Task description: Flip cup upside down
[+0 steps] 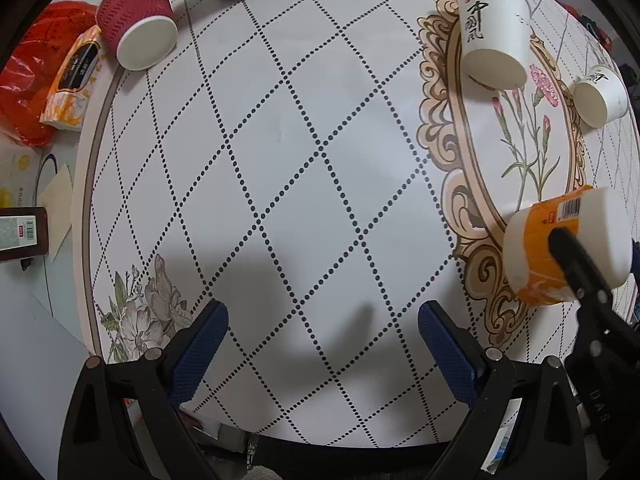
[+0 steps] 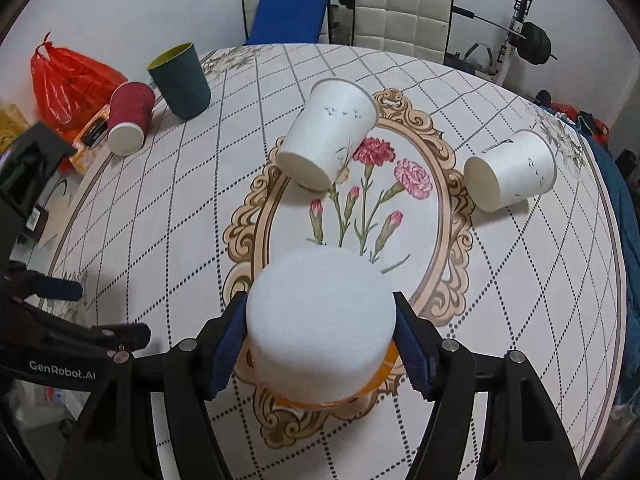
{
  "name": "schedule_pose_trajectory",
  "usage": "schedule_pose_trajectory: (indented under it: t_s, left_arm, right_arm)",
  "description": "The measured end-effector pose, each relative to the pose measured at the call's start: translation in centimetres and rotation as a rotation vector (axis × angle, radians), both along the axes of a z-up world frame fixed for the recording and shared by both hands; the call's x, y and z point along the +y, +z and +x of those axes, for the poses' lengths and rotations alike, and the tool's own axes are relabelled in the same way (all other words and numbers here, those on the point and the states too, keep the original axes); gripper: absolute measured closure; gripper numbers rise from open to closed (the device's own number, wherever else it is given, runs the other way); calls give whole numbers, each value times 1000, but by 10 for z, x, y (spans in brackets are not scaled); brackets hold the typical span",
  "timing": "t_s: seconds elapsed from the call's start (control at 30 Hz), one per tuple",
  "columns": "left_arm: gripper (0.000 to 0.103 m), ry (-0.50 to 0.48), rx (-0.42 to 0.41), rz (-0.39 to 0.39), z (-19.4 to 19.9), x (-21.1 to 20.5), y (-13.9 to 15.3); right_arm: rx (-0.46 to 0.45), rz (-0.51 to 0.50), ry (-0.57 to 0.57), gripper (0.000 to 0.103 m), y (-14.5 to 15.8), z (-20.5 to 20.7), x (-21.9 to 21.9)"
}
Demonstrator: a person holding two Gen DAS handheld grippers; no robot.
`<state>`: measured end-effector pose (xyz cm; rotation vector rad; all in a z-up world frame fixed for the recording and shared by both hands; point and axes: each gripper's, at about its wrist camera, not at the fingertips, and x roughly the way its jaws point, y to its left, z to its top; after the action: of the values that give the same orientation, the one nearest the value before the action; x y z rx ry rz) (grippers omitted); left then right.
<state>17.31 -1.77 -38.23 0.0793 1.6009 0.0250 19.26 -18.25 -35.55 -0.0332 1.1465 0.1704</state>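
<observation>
My right tongs (image 2: 320, 344) are clamped on the orange-and-white cup (image 2: 320, 320), blue pads pressed against both sides. The cup's white base faces my camera, and its orange rim points down at the table (image 2: 160, 220), over the near end of the oval flower picture. From my left view the same cup (image 1: 560, 248) appears at the right edge, held aslant with a black finger of the right tongs (image 1: 576, 264) across it. My left tongs (image 1: 322, 344) are spread wide apart with nothing between them, hanging above the dotted grid of the tablecloth. Two white paper cups (image 2: 328, 136) (image 2: 512, 168) lie tilted farther out, one on the flower picture, one beside its frame. A red ribbed cup (image 2: 128, 120) and a dark green cup (image 2: 180, 80) sit near the far left edge, beside a red plastic bag (image 2: 68, 76).
</observation>
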Motion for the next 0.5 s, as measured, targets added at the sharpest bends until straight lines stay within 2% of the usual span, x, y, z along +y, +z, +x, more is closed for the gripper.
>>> schedule_pose_trajectory:
  t_s: [0.13,0.3,0.37,0.5]
  left_arm:
    - [6,-22,-38,29,-9,-8,10]
    - [6,-42,-108,62,-23,-12,33]
    - [5,-52,-128,62,-30,-16,44]
    - [5,-91,-172,49,-48,-15,75]
  right_arm:
    - [45,16,3,31,-3,-4,1]
    - [69,43,-24,15,12,-16,-4]
    - [98,50,-68,10,22,-27,-10]
    - [126,7,-173,9,46,-55,-26]
